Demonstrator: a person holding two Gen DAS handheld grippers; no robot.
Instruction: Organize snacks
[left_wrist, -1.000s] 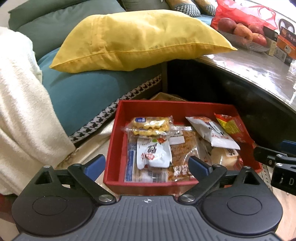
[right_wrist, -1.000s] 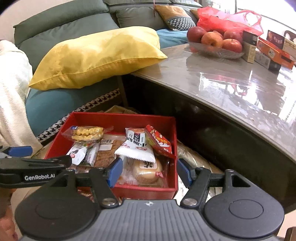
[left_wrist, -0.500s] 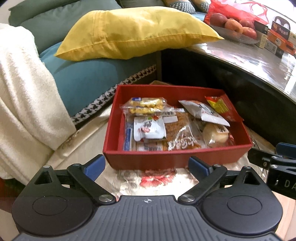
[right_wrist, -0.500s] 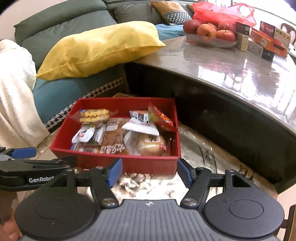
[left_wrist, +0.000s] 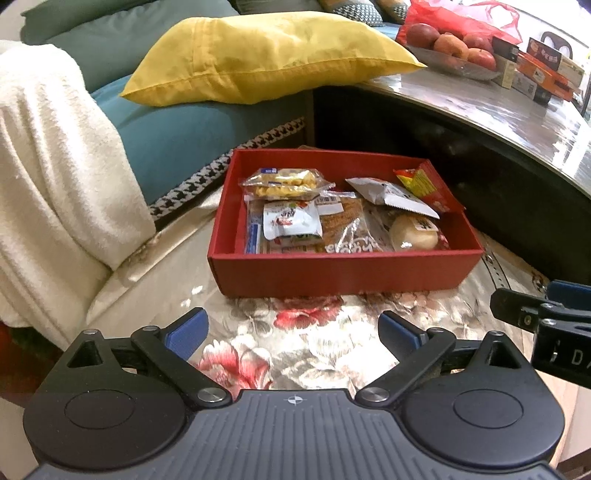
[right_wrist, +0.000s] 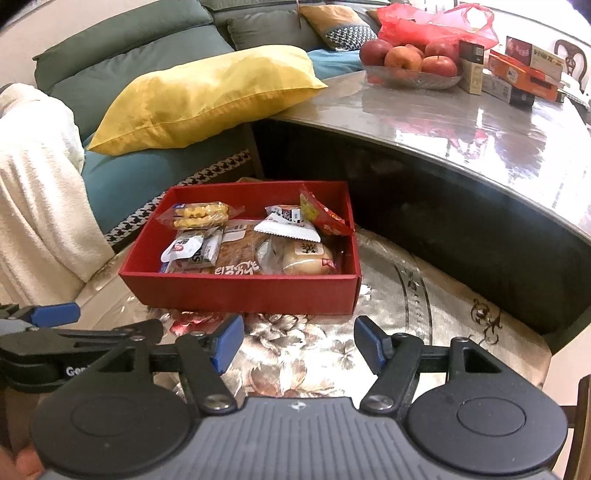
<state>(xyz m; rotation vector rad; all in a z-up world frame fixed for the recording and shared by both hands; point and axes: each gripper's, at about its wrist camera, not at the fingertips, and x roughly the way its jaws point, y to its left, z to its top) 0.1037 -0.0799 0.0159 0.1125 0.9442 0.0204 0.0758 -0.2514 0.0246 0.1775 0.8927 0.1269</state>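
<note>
A red box (left_wrist: 343, 273) sits on a floral cloth and holds several wrapped snacks: a yellow biscuit pack (left_wrist: 282, 181), a white pouch (left_wrist: 291, 220), a brown bread pack (left_wrist: 347, 230), a round bun (left_wrist: 413, 232) and a red packet (left_wrist: 424, 184). The same box (right_wrist: 243, 291) shows in the right wrist view. My left gripper (left_wrist: 293, 330) is open and empty, well short of the box's near wall. My right gripper (right_wrist: 299, 345) is open and empty, also short of the box.
A yellow pillow (right_wrist: 207, 96) lies on the teal sofa behind the box. A white blanket (left_wrist: 55, 177) hangs at the left. A glossy table (right_wrist: 480, 122) rises at the right with a bowl of apples (right_wrist: 410, 61) and cartons (right_wrist: 524, 70).
Both grippers have pulled back from over the box, so it now lies farther ahead with floral cloth showing between. Both stay open and empty.
</note>
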